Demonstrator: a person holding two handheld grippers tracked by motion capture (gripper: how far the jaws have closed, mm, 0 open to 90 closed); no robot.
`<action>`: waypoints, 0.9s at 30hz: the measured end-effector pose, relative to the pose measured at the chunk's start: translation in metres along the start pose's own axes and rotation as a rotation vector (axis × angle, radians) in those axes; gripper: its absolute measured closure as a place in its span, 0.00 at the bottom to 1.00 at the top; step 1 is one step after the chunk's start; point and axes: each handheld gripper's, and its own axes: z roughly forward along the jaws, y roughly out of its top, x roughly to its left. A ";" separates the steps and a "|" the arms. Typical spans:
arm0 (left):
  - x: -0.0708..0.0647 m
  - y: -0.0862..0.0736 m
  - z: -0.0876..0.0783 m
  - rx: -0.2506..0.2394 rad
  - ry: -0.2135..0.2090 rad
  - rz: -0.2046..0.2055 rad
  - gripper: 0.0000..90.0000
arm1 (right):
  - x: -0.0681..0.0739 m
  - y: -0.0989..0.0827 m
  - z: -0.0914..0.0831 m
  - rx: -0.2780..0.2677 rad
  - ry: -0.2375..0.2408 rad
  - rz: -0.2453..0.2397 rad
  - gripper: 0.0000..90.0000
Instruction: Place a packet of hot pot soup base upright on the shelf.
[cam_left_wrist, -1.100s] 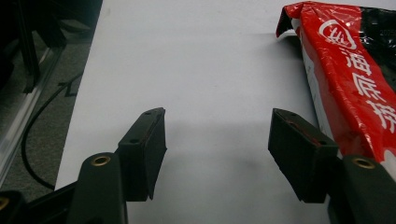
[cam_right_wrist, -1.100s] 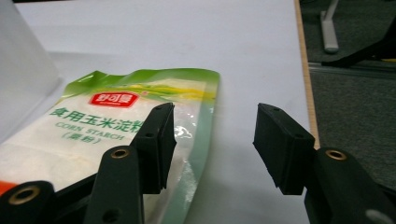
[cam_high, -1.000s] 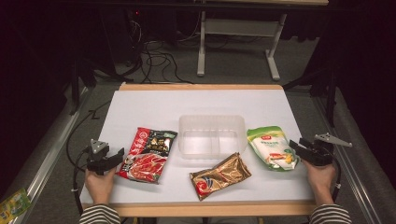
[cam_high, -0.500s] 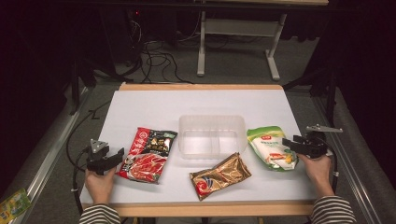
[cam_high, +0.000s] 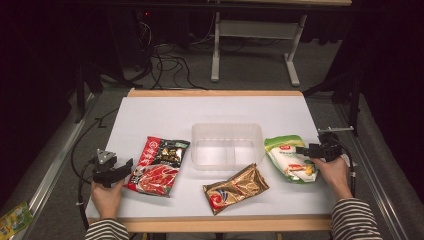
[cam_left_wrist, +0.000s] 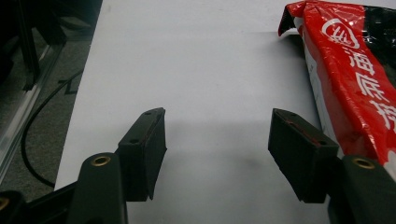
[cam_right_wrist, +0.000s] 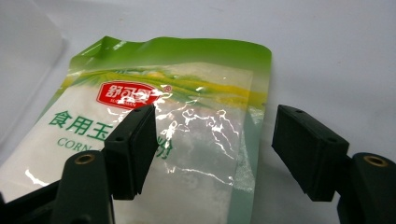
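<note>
I see the clear two-compartment tub (cam_high: 227, 146) with nothing in it; my right gripper (cam_high: 301, 149) has just spread wide over the green pouch (cam_high: 290, 157), grasping nothing; my left gripper (cam_high: 129, 165) hangs released beside the red pouch (cam_high: 159, 165)

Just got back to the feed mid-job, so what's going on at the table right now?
A person works with tongs in each hand. The right tongs have just been opening and hover over the green-and-white pouch, nothing gripped. The left tongs are open over bare table beside the red pouch. The clear plastic container in the middle is empty, and a gold pouch lies in front of it.
</note>
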 end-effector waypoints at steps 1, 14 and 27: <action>0.000 0.000 0.000 -0.001 0.001 -0.001 0.42 | 0.000 0.001 0.001 0.003 0.001 0.003 0.34; -0.001 0.000 0.000 -0.003 0.005 0.009 0.41 | 0.001 0.006 0.013 0.065 0.082 0.028 0.39; -0.002 0.000 0.000 -0.008 0.010 0.011 0.41 | 0.010 0.007 0.014 0.125 0.183 -0.005 0.50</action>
